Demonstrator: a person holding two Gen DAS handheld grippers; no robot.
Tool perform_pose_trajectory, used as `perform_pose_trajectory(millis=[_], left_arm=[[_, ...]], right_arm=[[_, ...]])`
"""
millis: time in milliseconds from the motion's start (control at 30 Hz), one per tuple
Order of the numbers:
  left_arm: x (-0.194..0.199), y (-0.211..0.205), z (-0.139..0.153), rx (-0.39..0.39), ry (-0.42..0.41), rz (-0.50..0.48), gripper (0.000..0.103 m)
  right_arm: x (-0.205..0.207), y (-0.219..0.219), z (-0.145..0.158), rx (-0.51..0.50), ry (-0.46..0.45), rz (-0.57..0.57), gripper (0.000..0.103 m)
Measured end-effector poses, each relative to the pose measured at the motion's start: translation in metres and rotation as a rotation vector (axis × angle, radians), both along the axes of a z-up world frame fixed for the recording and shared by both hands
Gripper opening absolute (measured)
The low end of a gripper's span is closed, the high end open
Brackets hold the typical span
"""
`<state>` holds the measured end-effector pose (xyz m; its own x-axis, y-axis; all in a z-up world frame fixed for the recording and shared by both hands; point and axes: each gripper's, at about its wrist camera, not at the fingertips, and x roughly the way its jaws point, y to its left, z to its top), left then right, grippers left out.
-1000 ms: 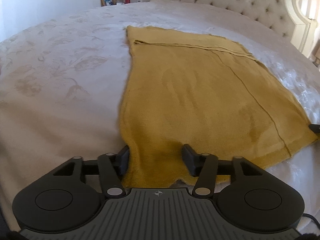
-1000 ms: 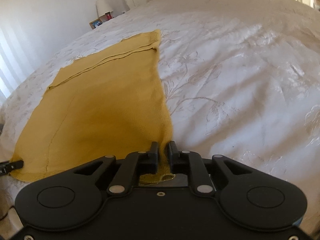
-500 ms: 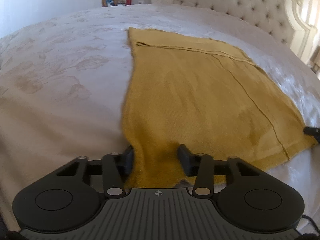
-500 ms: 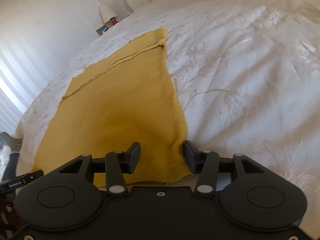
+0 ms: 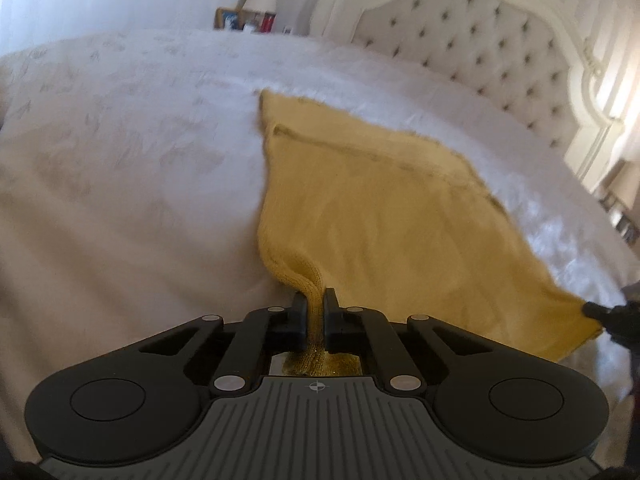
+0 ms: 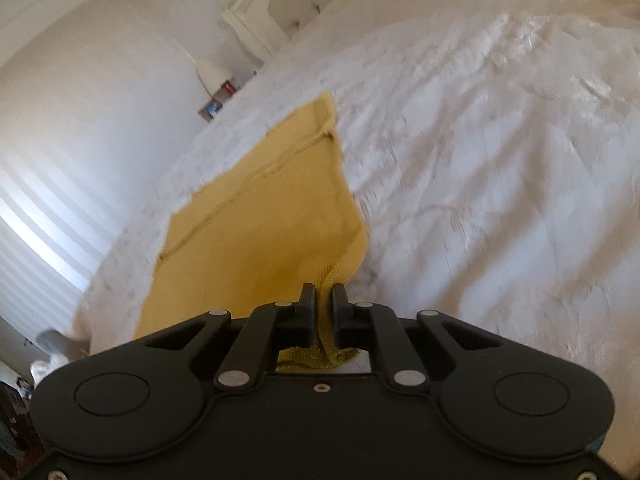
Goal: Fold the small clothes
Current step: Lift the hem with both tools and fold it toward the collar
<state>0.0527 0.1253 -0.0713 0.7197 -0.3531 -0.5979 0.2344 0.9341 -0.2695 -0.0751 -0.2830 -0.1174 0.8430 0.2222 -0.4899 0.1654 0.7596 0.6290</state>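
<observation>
The left hand-held gripper (image 5: pixel 315 304) has its two black fingers pressed together on a pinch of mustard-yellow knit, the near left corner of a yellow garment (image 5: pixel 384 216). A small tuft of the cloth bunches up behind the fingers, inside the tool's frame. The right hand-held gripper (image 6: pixel 323 298) is clamped the same way on the garment's near right corner, with a fold of knit showing behind its fingers too.

From those two pinched corners the garment (image 6: pixel 256 216) runs away from both tools across a bed (image 5: pixel 120 184) covered in a pale patterned bedspread. The near edge looks lifted slightly off the bedspread, while the far part lies flat, ending in a stitched hem band. In the left view the right tool's dark tip is visible at the garment's other near corner, so the cloth is stretched between the two grips. Both views are blurred, so whether this is a small top, a skirt or a plain cloth is hard to say.

As for progress, the task seems to be at its very beginning: the garment is spread in a single flat layer, no crease or fold is visible, and only the grasp on the two near corners is done. Carrying that near edge over to the far hem, and any further folds, remain.

Beyond the bed stand a tufted headboard (image 5: pixel 472 40) and a cluttered nightstand (image 5: pixel 248 20).
</observation>
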Motion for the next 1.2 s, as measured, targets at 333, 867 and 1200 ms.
perform_pose_trajectory(millis=[333, 867, 1200], left_arm=[[0.033, 0.001, 0.044, -0.081, -0.124, 0.009, 0.007], [0.112, -0.001, 0.074, -0.081, -0.238, 0.036, 0.000], [0.095, 0.021, 0.028, -0.015, -0.081, 0.016, 0.006]], right_arm=[[0.041, -0.002, 0.027, 0.022, -0.084, 0.013, 0.013], [0.150, -0.013, 0.048, -0.020, -0.125, 0.030, 0.011], [0.147, 0.009, 0.017, -0.203, 0.014, 0.200, 0.059]])
